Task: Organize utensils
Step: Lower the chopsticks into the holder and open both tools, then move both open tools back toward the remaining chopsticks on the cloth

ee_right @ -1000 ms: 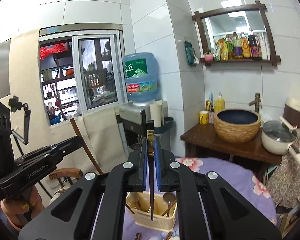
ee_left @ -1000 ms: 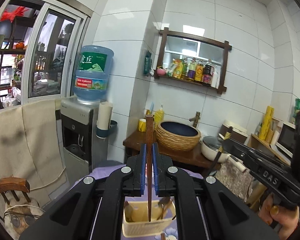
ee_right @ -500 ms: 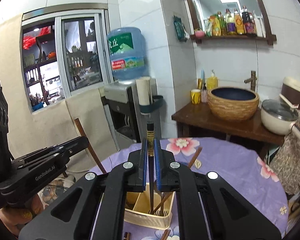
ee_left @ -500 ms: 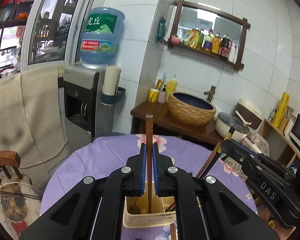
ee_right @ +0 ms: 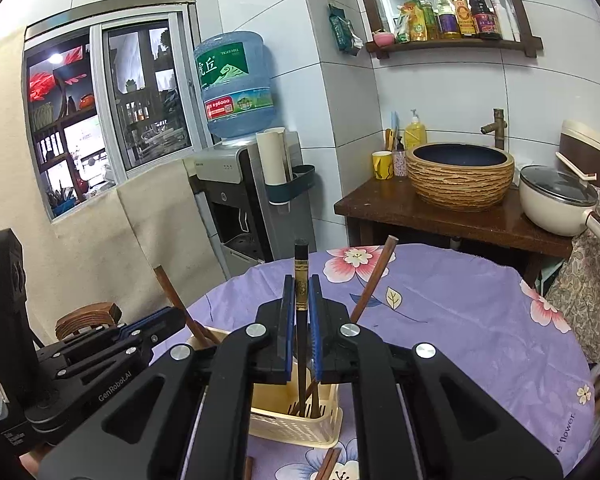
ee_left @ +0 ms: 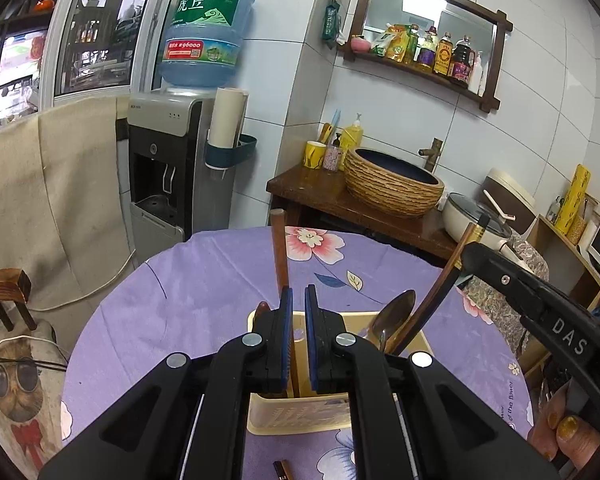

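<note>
My left gripper (ee_left: 296,308) is shut on a plain brown chopstick (ee_left: 278,248) that stands upright, its lower end down inside the cream utensil basket (ee_left: 300,418). A metal spoon (ee_left: 396,312) leans in the same basket. My right gripper (ee_right: 301,300) is shut on a dark chopstick with a gold band (ee_right: 301,268), whose tip reaches into the basket (ee_right: 300,426). Another brown chopstick (ee_right: 374,280) leans out of the basket. Each view shows the other gripper off to the side: the right gripper (ee_left: 466,254), the left gripper (ee_right: 180,314).
The basket sits on a round table with a purple floral cloth (ee_right: 460,320). Loose chopsticks (ee_right: 328,460) lie near the front edge. Behind are a water dispenser (ee_left: 168,168), a wooden stand with a woven basin (ee_right: 460,176), a pot (ee_right: 556,200) and a chair (ee_left: 4,292).
Both grippers have come down toward the table with their chopsticks. The chopstick tips, earlier above the basket, now sit inside it. The wall shelf has slid up in both views.
</note>
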`<state>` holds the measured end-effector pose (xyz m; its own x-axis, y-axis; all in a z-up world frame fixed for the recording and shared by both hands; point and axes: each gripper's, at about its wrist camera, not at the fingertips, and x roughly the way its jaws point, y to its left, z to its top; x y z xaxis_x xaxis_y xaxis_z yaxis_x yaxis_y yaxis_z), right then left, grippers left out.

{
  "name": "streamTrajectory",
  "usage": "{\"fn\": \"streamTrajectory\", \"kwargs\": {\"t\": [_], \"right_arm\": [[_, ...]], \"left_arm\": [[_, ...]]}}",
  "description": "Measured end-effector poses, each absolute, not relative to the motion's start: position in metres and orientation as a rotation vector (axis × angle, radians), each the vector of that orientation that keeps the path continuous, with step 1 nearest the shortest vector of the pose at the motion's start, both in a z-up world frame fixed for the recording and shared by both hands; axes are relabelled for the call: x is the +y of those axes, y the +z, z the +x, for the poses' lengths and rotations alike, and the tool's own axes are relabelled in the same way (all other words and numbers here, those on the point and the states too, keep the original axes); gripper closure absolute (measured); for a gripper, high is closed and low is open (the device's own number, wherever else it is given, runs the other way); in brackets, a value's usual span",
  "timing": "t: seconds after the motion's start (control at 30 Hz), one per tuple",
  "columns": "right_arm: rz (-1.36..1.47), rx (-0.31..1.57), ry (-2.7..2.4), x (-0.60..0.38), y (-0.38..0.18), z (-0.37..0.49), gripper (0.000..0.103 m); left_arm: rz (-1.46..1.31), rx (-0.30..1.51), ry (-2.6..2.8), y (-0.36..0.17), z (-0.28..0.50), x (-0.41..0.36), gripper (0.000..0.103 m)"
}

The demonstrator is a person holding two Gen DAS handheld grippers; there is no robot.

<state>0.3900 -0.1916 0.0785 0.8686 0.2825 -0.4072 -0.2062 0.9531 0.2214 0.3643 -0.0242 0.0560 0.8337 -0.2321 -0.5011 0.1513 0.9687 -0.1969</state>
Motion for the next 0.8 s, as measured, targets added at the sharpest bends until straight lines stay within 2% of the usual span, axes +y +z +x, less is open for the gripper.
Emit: {"fn": "streamTrajectory", "kwargs": {"t": [0.07, 0.1, 0.13, 0.2, 0.27, 0.3, 0.33, 0.4, 0.5, 0.53, 0.6, 0.8], "right_arm": [[0.181, 0.451, 0.270, -0.192, 0.078, 0.390, 0.095], [0.175, 0.443, 0.265, -0.192, 0.079, 0.388, 0.095], [0.169, 0.434, 0.257, -0.192, 0.079, 0.386, 0.095], [0.148, 0.404, 0.249, -0.192, 0.083, 0.376, 0.095], [0.129, 0.377, 0.247, -0.191, 0.085, 0.364, 0.089], [0.118, 0.361, 0.245, -0.191, 0.085, 0.357, 0.078], [0.106, 0.345, 0.242, -0.191, 0.085, 0.348, 0.062], [0.086, 0.326, 0.231, -0.191, 0.083, 0.333, 0.048], [0.049, 0.341, 0.213, -0.190, 0.071, 0.310, 0.046], [0.044, 0.361, 0.204, -0.190, 0.064, 0.304, 0.039], [0.035, 0.413, 0.190, -0.190, 0.047, 0.294, 0.034], [0.035, 0.622, 0.139, -0.190, -0.027, 0.280, 0.034]], "left_arm": [[-0.144, 0.544, -0.206, 0.057, 0.361, -0.025, 0.090], [-0.143, 0.537, -0.204, 0.058, 0.359, -0.024, 0.075], [-0.145, 0.525, -0.202, 0.061, 0.355, -0.024, 0.057], [-0.159, 0.490, -0.204, 0.066, 0.345, -0.022, 0.042], [-0.149, 0.460, -0.199, 0.069, 0.334, -0.021, 0.038], [-0.135, 0.453, -0.196, 0.070, 0.327, -0.021, 0.033], [-0.127, 0.448, -0.196, 0.070, 0.322, -0.021, 0.027], [-0.121, 0.445, -0.198, 0.067, 0.308, -0.019, 0.019], [-0.098, 0.470, -0.191, 0.054, 0.290, -0.017, 0.015], [-0.085, 0.484, -0.182, 0.048, 0.286, -0.016, 0.014], [-0.066, 0.518, -0.161, 0.031, 0.276, -0.014, 0.014], [-0.041, 0.699, -0.099, -0.036, 0.262, -0.006, 0.016]]}}
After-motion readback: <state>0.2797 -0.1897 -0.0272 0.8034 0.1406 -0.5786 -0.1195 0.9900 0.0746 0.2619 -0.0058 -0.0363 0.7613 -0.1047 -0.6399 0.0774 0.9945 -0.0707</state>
